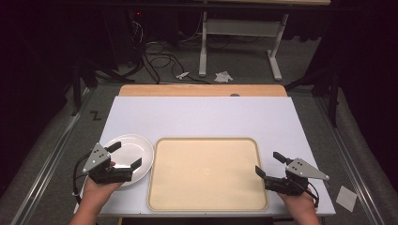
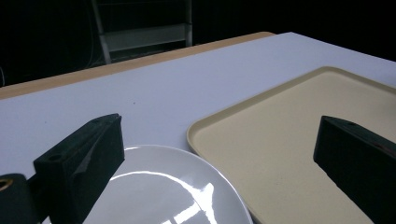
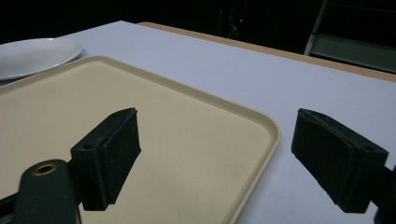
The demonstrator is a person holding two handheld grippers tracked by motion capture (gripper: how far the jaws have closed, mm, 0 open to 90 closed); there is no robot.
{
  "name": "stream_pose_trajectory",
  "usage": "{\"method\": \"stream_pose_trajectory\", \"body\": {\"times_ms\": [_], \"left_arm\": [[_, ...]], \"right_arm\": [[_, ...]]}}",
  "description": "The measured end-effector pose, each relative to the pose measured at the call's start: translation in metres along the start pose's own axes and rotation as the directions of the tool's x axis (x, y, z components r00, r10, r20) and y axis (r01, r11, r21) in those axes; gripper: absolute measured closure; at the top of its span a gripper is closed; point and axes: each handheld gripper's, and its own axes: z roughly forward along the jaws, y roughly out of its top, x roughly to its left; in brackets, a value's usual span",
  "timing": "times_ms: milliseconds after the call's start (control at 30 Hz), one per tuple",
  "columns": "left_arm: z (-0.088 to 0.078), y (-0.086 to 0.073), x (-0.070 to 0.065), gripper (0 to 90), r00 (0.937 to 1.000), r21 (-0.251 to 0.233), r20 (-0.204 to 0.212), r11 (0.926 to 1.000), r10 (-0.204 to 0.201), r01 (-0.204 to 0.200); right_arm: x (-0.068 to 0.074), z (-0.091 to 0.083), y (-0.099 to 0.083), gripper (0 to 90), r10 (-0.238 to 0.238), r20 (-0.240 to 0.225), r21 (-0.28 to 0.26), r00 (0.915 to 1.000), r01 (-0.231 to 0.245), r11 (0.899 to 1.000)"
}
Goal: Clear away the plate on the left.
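Observation:
A beige tray [image 1: 206, 173] lies empty at the front middle of the white table top. A white plate [image 1: 136, 152] sits just left of it, also empty. My left gripper [image 1: 125, 155] hovers over the plate, open, with nothing between its fingers. In the left gripper view the plate [image 2: 154, 191] lies below the jaws and the tray [image 2: 289, 140] runs off to the right. My right gripper [image 1: 268, 164] is open over the tray's right edge. The right gripper view has the tray [image 3: 187, 126] beneath the spread jaws and the plate [image 3: 32, 56] far left.
The white table top [image 1: 197, 117] has a wooden strip [image 1: 202, 90] along its far edge. A white paper scrap [image 1: 348, 198] lies on the floor at the right. A table frame [image 1: 239, 42] and cables [image 1: 159, 58] stand on the floor beyond.

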Motion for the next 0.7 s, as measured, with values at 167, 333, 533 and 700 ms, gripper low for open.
{"method": "stream_pose_trajectory", "body": {"times_ms": [167, 333, 533, 700], "left_arm": [[-0.005, -0.001, 0.004, 2.9, 0.9999, -0.006, -0.011, 1.0000, 0.007, -0.007], [-0.008, -0.004, 0.006, 4.0, 0.9998, 0.009, -0.013, 0.9998, 0.016, -0.016], [-0.012, -0.009, 0.006, 8.4, 0.9988, 0.035, 0.025, 0.9985, 0.041, -0.042], [-0.014, -0.012, 0.002, 8.2, 0.9907, 0.151, 0.027, 0.9791, 0.133, -0.136]], "right_arm": [[0.000, 0.000, 0.000, 16.5, -0.005, 0.000, -0.002, 1.0000, 0.005, 1.000], [0.000, 0.000, 0.000, 16.5, -0.005, 0.001, -0.002, 1.0000, 0.005, 1.000], [0.000, -0.001, 0.000, 16.5, -0.006, 0.002, -0.003, 1.0000, 0.006, 1.000], [0.000, 0.000, 0.000, 16.5, -0.009, 0.002, -0.002, 1.0000, 0.009, 1.000]]}}
